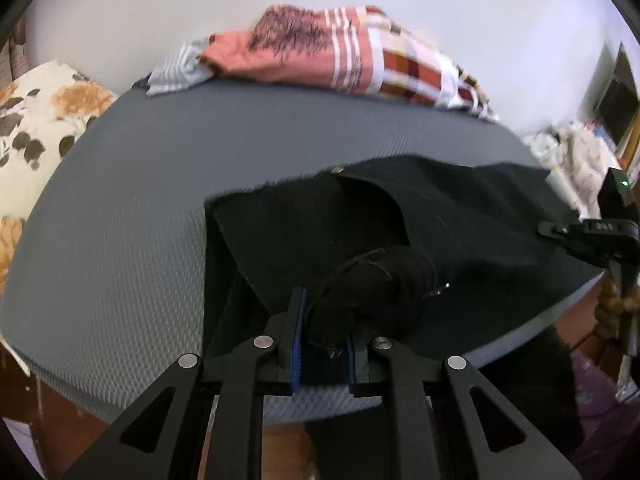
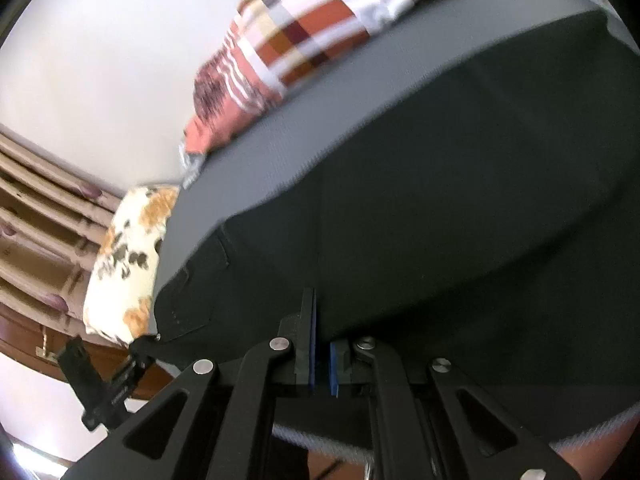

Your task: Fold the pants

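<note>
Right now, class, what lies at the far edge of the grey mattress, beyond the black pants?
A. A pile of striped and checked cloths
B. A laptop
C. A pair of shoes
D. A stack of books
A: in the left wrist view, folded cloths sit beyond the black pants on the grey mattress.
</note>
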`<action>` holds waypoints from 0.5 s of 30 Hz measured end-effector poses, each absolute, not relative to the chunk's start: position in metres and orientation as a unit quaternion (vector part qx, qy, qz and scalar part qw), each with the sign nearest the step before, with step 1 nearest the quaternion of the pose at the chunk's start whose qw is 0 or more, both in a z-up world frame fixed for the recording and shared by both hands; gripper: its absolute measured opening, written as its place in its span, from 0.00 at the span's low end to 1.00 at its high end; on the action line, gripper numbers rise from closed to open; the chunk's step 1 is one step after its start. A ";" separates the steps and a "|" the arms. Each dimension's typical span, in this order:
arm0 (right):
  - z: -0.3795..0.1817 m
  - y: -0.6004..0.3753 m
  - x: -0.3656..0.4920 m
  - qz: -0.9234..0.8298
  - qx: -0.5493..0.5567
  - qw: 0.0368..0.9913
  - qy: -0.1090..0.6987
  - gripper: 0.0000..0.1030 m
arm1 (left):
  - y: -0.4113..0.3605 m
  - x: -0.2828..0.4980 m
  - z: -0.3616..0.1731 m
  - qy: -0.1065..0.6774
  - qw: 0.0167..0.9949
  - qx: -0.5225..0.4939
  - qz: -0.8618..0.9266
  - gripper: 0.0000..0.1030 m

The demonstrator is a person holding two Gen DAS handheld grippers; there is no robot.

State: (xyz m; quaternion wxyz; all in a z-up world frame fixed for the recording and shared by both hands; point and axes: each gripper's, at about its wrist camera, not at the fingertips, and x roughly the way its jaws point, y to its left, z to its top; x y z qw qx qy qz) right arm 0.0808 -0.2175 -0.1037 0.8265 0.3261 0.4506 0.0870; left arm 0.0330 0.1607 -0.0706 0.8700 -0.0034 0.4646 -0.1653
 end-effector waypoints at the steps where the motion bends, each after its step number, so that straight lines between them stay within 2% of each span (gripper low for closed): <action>1: -0.115 -0.216 0.076 0.084 0.333 0.819 0.460 0.06 | 0.160 0.031 -0.074 0.466 0.870 0.000 -0.162 0.16; 5: -0.139 -0.220 0.057 0.081 0.342 0.808 0.472 0.06 | 0.158 0.019 -0.081 0.460 0.876 0.021 -0.142 0.19; 8: -0.140 -0.217 0.053 0.087 0.344 0.808 0.471 0.06 | 0.158 0.013 -0.074 0.449 0.886 0.049 -0.110 0.26; 9: -0.141 -0.216 0.051 0.090 0.342 0.808 0.471 0.06 | 0.157 0.011 -0.072 0.444 0.889 0.061 -0.094 0.34; 10: -0.141 -0.215 0.051 0.093 0.344 0.807 0.470 0.06 | 0.158 0.009 -0.069 0.437 0.894 0.077 -0.068 0.49; 12: -0.142 -0.213 0.052 0.096 0.345 0.806 0.471 0.06 | 0.162 0.004 -0.063 0.420 0.901 0.099 -0.032 0.68; 14: -0.148 -0.212 0.051 0.098 0.344 0.804 0.475 0.06 | 0.163 -0.004 -0.054 0.396 0.912 0.111 -0.003 0.73; 15: -0.149 -0.214 0.050 0.101 0.347 0.804 0.471 0.05 | 0.164 -0.007 -0.050 0.386 0.915 0.117 0.016 0.80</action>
